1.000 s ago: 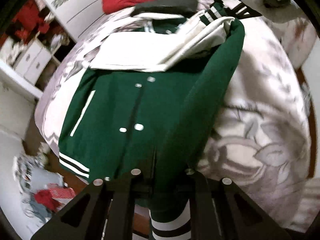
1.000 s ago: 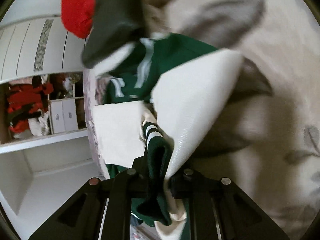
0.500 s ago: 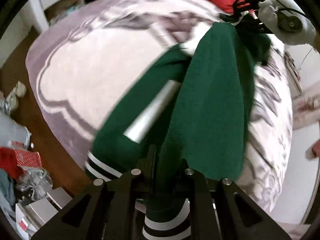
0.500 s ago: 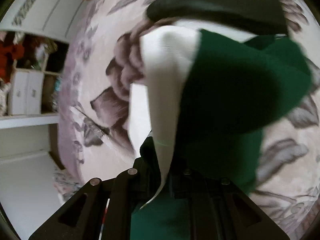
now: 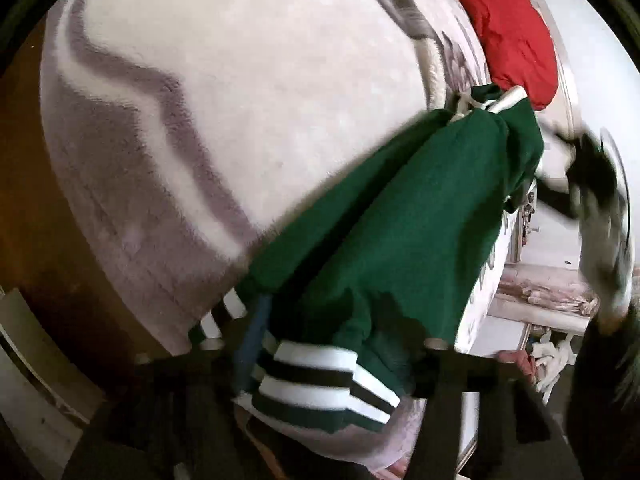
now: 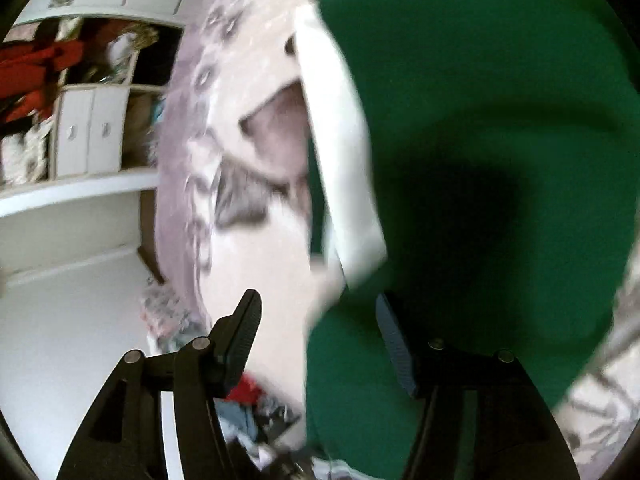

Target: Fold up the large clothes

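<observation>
A green varsity jacket [image 5: 404, 236] with white sleeves and a striped hem lies bunched at the right edge of the bed. It fills the right of the right wrist view [image 6: 480, 160], with a white sleeve [image 6: 340, 152] along its left side. My left gripper [image 5: 320, 344] has its jaws wide apart, and the striped hem [image 5: 320, 384] drapes between them. My right gripper [image 6: 320, 320] is open; the jacket lies over its right finger [image 6: 394, 340]. The right gripper also shows blurred at the right of the left wrist view [image 5: 596, 184].
The bed has a pale lilac patterned blanket [image 5: 240, 100]. A red garment [image 5: 516, 28] lies at the bed's far end. White shelves and cupboards [image 6: 88, 132] stand to the left. Clutter lies on the floor [image 6: 256, 408] below the bed edge.
Both grippers have opened and let go of the jacket. The jacket has been swung across the bed and now lies bunched at its right edge.
</observation>
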`<state>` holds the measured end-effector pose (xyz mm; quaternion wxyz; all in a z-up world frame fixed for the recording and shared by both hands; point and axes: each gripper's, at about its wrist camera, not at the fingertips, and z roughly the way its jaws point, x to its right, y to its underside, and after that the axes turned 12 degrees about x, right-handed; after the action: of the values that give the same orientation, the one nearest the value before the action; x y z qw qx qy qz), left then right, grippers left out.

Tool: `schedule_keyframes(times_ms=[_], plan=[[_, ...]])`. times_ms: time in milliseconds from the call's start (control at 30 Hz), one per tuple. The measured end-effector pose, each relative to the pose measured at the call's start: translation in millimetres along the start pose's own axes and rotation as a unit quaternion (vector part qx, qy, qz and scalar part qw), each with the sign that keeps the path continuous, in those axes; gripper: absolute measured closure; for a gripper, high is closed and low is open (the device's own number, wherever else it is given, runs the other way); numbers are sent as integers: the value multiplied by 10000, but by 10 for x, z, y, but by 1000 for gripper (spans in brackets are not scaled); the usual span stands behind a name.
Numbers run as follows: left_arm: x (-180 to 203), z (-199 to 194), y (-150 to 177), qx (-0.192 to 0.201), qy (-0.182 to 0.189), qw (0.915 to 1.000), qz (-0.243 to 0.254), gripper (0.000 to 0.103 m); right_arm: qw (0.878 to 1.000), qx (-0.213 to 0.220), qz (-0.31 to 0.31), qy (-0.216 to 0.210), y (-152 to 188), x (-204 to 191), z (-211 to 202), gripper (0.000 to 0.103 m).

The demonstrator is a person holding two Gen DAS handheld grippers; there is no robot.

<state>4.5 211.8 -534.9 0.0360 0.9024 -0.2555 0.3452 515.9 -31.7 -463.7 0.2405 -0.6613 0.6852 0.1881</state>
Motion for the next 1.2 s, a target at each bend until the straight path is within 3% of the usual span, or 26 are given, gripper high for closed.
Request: schedule_keyframes(times_ms=[67, 133, 200, 367, 500, 567, 600, 633, 800, 833, 867, 900, 933, 967, 1000, 1133, 1200], plan=[[56, 70, 83, -196, 78, 9997, 97, 46, 9999, 30, -80, 125, 386, 245, -206, 36], [126, 156, 115, -198, -255, 9983, 490, 47, 9992, -12, 31, 402, 865, 607, -328, 36], [223, 204, 168, -34, -681, 9927, 993, 84, 9973, -301, 365, 567, 1391, 1003, -301, 36], [71, 65, 139, 50, -552, 9942, 926, 88, 9848, -1087, 1229, 577, 2577, 1801, 47, 36], [-21, 145, 101, 49, -597, 9948, 825, 88, 9827, -1211, 1402, -22, 3079, 1993, 286, 36], [-22, 160, 97, 98, -670, 9938, 886, 88, 9810, -1192, 1477, -412, 3224, 2037, 381, 39], [16, 177, 85, 122, -705, 9932, 913, 88, 9802, -1154, 1490, -610, 3286, 2049, 441, 52], [35, 145, 104, 158, -757, 9925, 949, 88, 9808, -1090, 1473, -672, 3357, 2056, 503, 77], [134, 0, 171, 134, -788, 9910, 1070, 84, 9820, -918, 1495, -698, 3561, 2078, 509, 80], [145, -27, 161, 96, -709, 9926, 979, 83, 9848, -897, 1337, -658, 3555, 2057, 505, 79], [164, -51, 151, 43, -566, 9945, 878, 80, 9865, -917, 1198, -635, 3544, 2049, 473, 69], [176, -68, 132, 1, -449, 9957, 812, 71, 9861, -959, 1195, -647, 3551, 2057, 471, 62], [174, -100, 117, -16, -330, 9964, 781, 63, 9857, -955, 1216, -673, 3549, 2077, 462, 49], [169, -128, 94, 13, -183, 9967, 789, 45, 9853, -821, 1278, -787, 3547, 2121, 422, 43], [164, -144, 73, 49, -81, 9965, 827, 37, 9841, -726, 1347, -905, 3508, 2131, 455, 42], [40, 209, -36, -261, 106, 9940, 1059, 37, 9716, -610, 1748, -1475, 3553, 2258, 620, 40], [-44, 477, -103, -458, 147, 9929, 1084, 36, 9638, -518, 1920, -1774, 3543, 2250, 769, 31]])
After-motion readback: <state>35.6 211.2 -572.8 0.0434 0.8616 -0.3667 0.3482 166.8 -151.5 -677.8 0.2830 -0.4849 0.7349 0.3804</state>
